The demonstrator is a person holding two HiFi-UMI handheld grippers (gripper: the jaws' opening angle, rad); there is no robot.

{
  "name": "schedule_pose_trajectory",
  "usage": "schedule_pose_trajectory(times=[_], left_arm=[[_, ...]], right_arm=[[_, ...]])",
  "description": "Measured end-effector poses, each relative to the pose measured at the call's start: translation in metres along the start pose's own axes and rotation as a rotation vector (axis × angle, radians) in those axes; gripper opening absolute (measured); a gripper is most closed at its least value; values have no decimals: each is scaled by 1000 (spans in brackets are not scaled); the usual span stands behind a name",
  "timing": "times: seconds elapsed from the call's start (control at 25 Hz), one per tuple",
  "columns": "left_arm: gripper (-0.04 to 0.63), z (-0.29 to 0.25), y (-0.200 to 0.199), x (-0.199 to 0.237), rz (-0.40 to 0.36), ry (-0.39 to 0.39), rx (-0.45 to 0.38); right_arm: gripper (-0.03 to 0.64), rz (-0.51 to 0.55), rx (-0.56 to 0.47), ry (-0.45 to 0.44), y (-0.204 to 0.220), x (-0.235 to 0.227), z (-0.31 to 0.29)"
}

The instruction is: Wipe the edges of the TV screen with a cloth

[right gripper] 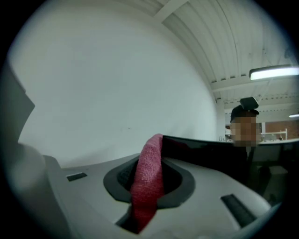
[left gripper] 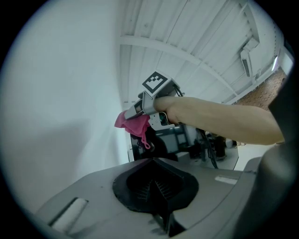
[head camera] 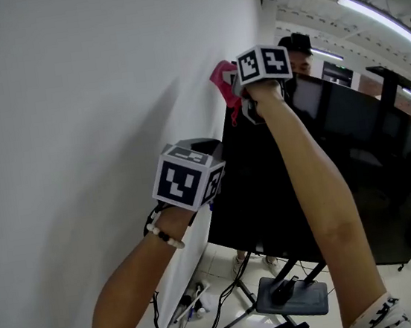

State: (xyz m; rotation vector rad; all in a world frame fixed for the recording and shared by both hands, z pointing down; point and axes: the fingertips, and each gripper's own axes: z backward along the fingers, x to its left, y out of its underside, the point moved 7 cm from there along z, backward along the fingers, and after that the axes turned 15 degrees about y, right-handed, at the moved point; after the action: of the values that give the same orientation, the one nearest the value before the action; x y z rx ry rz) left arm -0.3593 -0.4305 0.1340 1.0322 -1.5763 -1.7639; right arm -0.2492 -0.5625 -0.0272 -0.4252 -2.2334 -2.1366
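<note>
A large black TV (head camera: 356,169) stands on a wheeled stand beside a white wall. My right gripper (head camera: 237,88) is raised to the TV's top left corner, shut on a pink cloth (head camera: 223,82) that rests against that corner. The same pink cloth (right gripper: 148,179) runs up between the shut jaws in the right gripper view, touching the TV's top edge (right gripper: 201,141). Lower down, my left gripper (head camera: 201,160) is held near the TV's left edge. Its jaws are shut with nothing between them, and its view shows the pink cloth (left gripper: 135,125) in the right gripper (left gripper: 131,112) above.
The white wall (head camera: 74,139) runs close along the TV's left side. The stand's base (head camera: 290,294) and loose cables (head camera: 190,304) lie on the tiled floor below. A person in a dark cap (head camera: 295,44) stands behind the TV.
</note>
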Motion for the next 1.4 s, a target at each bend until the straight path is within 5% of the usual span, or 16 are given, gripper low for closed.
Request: schedule_pose_trajectory(times=[0.56,1.08,1.4], left_arm=[[-12,16,7,5,20,17,-7],[-12,27,46,-3,100,17,0],[-12,37,71,-17,82,0,-6]], right_arm=[[66,-190,-57,107,25,0,5],[66,-402,-107,188,112,18,10],[66,-404,-112,204,152,36,4]])
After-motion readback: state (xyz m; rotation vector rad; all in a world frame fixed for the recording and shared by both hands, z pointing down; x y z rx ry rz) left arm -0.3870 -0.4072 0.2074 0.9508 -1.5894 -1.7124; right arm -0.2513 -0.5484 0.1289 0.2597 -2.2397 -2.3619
